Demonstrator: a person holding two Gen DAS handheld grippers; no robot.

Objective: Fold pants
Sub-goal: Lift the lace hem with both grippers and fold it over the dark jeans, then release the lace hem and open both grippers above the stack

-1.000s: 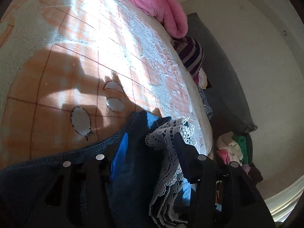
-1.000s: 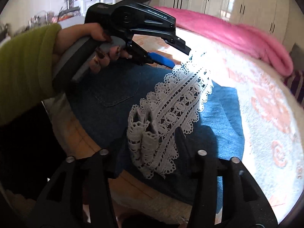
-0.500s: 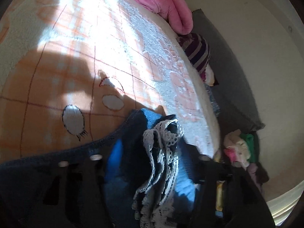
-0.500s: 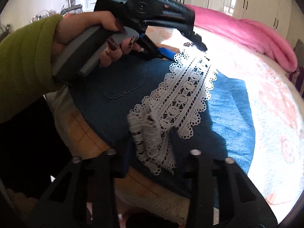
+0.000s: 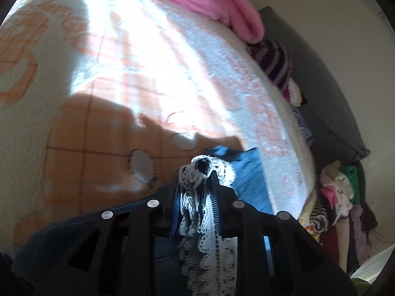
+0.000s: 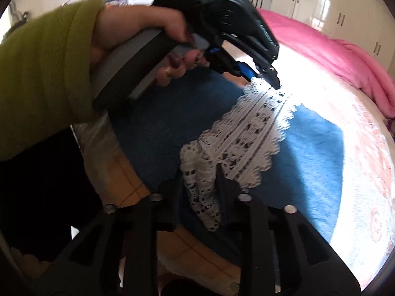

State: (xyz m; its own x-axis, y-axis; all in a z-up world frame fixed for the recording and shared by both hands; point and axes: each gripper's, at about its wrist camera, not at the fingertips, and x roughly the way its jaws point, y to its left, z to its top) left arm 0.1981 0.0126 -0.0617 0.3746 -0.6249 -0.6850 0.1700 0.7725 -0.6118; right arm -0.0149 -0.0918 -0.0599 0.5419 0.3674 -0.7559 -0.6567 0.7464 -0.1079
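The pants are blue denim (image 6: 306, 157) with a white lace hem (image 6: 249, 135), lying on the bed near its front edge. My left gripper (image 5: 195, 172) is shut on the far end of the lace hem (image 5: 205, 212); it also shows in the right wrist view (image 6: 266, 80), held by a hand in a green sleeve. My right gripper (image 6: 200, 177) is shut on the near end of the lace hem. The lace stretches between the two grippers above the denim (image 5: 249, 177).
The bed has a white and orange patterned blanket (image 5: 138, 74) in bright sunlight. A pink duvet (image 5: 209, 2) lies at the far end. A pile of clothes (image 5: 340, 204) sits on the floor beside the bed. White wardrobes (image 6: 345, 12) stand behind.
Both grippers have closed tighter on the lace hem. The left gripper has moved further over the bed, stretching the lace out from the right gripper.
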